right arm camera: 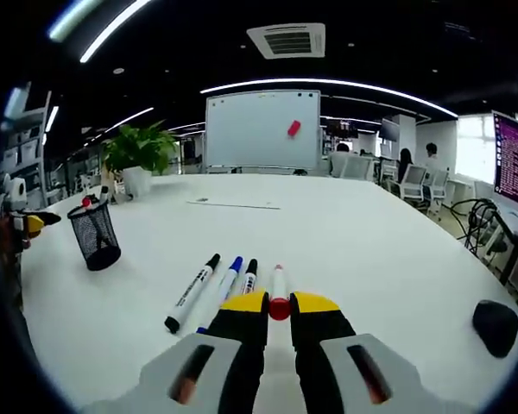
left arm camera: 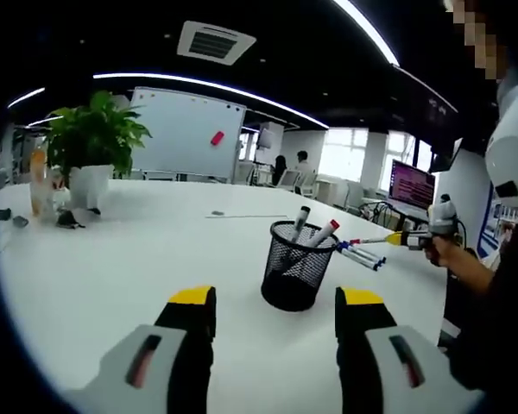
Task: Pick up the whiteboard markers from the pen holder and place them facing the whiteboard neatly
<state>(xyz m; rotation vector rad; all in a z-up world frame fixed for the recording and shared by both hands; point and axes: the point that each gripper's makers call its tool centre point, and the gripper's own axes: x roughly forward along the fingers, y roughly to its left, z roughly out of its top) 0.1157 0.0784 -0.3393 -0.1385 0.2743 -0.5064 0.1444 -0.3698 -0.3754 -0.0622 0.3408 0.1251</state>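
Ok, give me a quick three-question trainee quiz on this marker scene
1. True or false: the right gripper is shut on the red-capped marker.
2. How many markers lie on the table to the left of that one in the right gripper view? A) one B) three C) five
3. In the left gripper view, what are the open left gripper jaws aimed at?

Key
1. True.
2. B: the black marker, blue marker and a second black marker.
3. The pen holder, with markers standing in it.
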